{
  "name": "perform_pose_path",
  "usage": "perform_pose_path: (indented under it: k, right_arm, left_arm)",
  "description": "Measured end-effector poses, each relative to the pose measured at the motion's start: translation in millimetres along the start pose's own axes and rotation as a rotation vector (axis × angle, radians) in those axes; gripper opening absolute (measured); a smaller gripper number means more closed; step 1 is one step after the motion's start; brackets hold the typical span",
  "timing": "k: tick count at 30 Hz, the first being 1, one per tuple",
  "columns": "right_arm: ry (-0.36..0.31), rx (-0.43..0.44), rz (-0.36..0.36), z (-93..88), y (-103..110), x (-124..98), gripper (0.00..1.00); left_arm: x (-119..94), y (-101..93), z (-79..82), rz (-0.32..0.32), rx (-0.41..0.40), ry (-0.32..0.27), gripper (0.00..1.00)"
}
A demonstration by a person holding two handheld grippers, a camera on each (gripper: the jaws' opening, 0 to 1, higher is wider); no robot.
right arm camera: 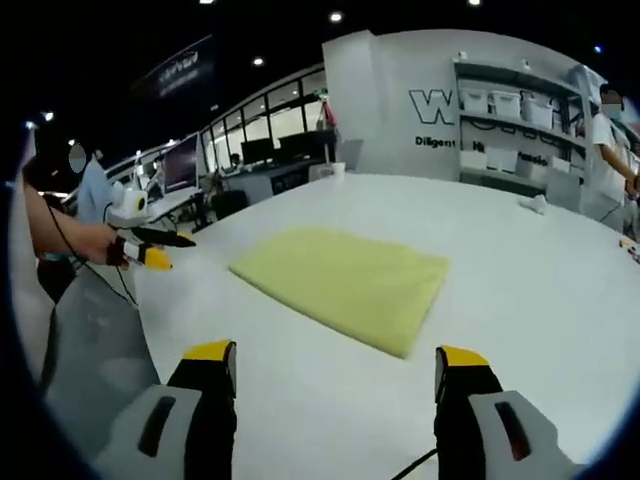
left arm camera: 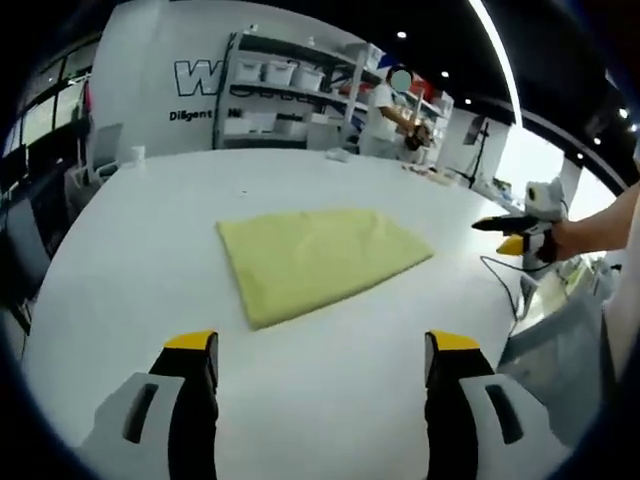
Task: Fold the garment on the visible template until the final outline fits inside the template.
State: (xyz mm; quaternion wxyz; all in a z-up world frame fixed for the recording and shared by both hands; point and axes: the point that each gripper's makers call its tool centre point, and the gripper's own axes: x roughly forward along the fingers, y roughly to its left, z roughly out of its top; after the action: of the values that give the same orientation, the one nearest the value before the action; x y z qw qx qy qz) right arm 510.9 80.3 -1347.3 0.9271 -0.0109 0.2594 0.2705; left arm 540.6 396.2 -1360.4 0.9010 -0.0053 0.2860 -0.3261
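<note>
A: Garment [left arm camera: 318, 260] status, starting from the tools?

B: Left gripper [left arm camera: 318, 365] jaws apart, empty; right gripper [right arm camera: 335, 375] likewise. Garment lies folded flat, mid-table [left arm camera: 150, 300], clear of both.

A: Procedure?

B: Check the outline against the template; none is discernible. Pinch edges only, square the corners.

A: Surroundings?

B: White tabletop; shelving [left arm camera: 290, 95] behind.

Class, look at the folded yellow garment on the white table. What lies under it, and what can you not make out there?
The yellow garment lies flat on the white table, whose bare top shows all round it. No template outline shows past its edges. Whatever lies beneath is covered by the cloth.
</note>
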Motion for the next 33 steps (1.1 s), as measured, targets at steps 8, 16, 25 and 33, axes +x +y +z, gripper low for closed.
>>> perform_pose_path:
  k: [8, 16, 25, 33]
  right_arm:
    - [-0.02, 0.032, -0.011, -0.5, 7.7, -9.3, 0.94]
    - [-0.025, 0.041, -0.01, 0.2, 12.5, -11.7, 0.99]
    - [-0.026, 0.046, -0.009, -1.8, 16.6, -14.4, 0.99]
    - [-0.037, 0.049, -0.011, -1.9, 20.3, -17.5, 0.99]
  left_arm:
    - [-8.6, -10.5, 1.7, 0.008, 0.011, -0.018, 0.93]
    - [-12.9, -13.6, 0.2, 0.02, -0.02, -0.03, 0.98]
    - [-15.8, -18.2, 1.8, 0.021, -0.034, -0.046, 0.99]
    - [-18.9, -20.1, 2.2, 0.017, -0.035, -0.053, 0.97]
